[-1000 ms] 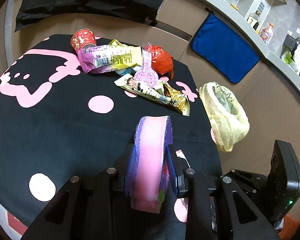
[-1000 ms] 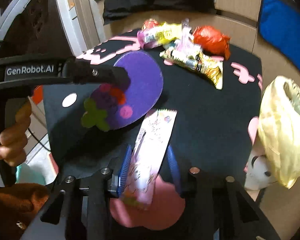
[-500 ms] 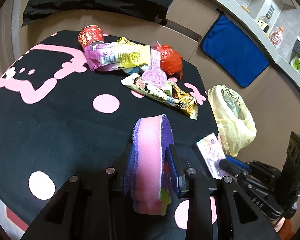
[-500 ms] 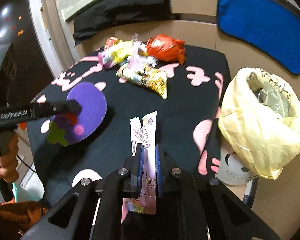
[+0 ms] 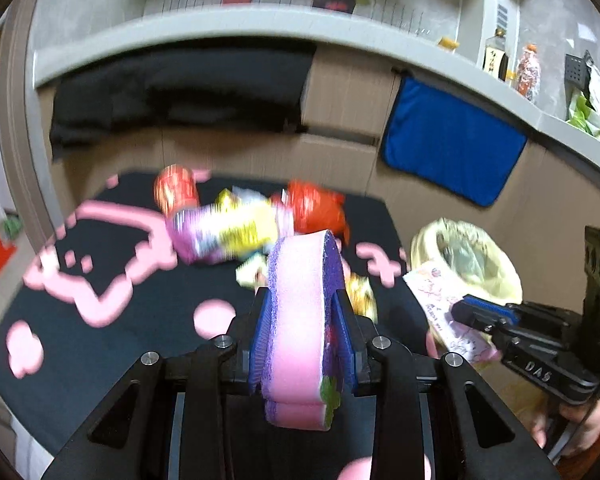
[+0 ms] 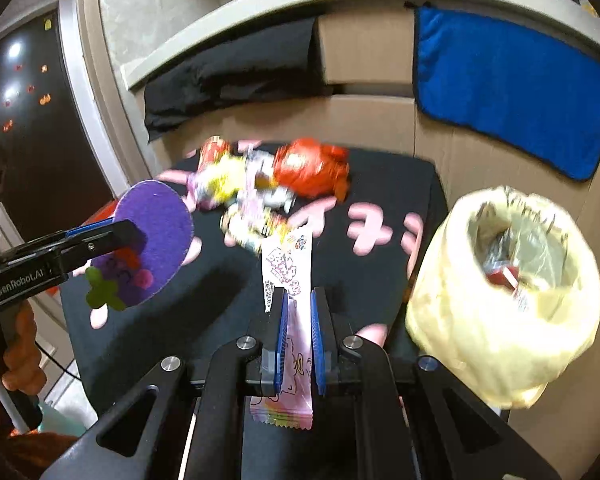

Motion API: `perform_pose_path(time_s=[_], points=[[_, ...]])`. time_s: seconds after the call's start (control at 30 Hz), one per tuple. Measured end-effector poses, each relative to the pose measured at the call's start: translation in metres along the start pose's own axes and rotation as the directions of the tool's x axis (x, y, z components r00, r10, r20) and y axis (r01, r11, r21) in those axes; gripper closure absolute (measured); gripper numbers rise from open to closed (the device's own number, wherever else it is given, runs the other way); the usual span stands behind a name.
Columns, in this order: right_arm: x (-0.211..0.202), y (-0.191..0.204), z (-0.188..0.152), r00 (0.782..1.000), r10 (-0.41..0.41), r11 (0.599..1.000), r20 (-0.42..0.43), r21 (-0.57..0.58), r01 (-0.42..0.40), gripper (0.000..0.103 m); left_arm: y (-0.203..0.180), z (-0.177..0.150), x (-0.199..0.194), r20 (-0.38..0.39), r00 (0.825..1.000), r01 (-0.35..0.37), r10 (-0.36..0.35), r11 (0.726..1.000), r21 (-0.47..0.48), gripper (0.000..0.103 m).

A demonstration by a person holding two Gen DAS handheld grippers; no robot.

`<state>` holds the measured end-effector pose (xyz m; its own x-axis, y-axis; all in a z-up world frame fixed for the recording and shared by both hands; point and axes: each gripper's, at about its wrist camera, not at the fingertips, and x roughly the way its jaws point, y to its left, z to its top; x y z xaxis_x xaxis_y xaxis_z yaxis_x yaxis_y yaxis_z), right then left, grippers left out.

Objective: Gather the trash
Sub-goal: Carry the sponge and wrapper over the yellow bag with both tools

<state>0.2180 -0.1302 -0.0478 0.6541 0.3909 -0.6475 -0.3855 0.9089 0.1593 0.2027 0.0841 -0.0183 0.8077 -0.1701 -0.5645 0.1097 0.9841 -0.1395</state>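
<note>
Two grippers: right gripper [image 6: 296, 344] jaws pinch a wrapper [image 6: 290, 280] for the bag [image 6: 504, 300] at three o'clock; left gripper [image 5: 304, 340] jaws clamp a sponge [image 5: 300, 304].

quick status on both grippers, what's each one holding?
Left gripper: closed on the purple-and-pink sponge.
Right gripper: closed on the pink wrapper.

Right gripper [image 6: 298, 312] has clamped the pink wrapper [image 6: 290, 276] and lifted it off the black cloth [image 6: 384, 280] toward the yellow bag [image 6: 500, 320], while the sponge [image 5: 302, 312] rises too.
</note>
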Motion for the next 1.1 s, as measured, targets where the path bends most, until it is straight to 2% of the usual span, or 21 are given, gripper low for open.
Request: perform_pose_path(time_s=[0.27, 0.47, 0.57, 0.67, 0.83, 1.1], points=[[-0.043, -0.040, 0.060, 0.987, -0.062, 0.998, 0.147, 0.000, 0.063, 0.092, -0.059, 0.063, 0.003, 0.110, 0.991, 0.062, -0.070, 0.995, 0.076, 0.071], [-0.081, -0.081, 0.078, 0.965, -0.151, 0.989, 0.213, 0.037, 0.146, 0.092, -0.117, 0.088, 0.014, 0.139, 0.976, 0.153, -0.167, 0.982, 0.108, 0.071], [-0.095, -0.103, 0.083, 0.956, -0.182, 0.983, 0.231, 0.069, 0.171, 0.092, -0.146, 0.095, 0.022, 0.147, 0.970, 0.177, -0.196, 0.975, 0.134, 0.071], [-0.106, -0.123, 0.086, 0.945, -0.220, 0.975, 0.244, 0.095, 0.203, 0.092, -0.169, 0.096, 0.036, 0.127, 0.966, 0.207, -0.225, 0.969, 0.137, 0.071], [-0.113, -0.152, 0.079, 0.934, -0.270, 0.961, 0.234, 0.126, 0.247, 0.092, -0.194, 0.088, 0.065, 0.048, 0.964, 0.253, -0.261, 0.960, 0.123, 0.071], [-0.105, -0.184, 0.060, 0.938, -0.293, 0.949, 0.187, 0.178, 0.261, 0.092, -0.211, 0.071, 0.100, -0.024, 0.961, 0.277, -0.276, 0.955, 0.108, 0.071]])
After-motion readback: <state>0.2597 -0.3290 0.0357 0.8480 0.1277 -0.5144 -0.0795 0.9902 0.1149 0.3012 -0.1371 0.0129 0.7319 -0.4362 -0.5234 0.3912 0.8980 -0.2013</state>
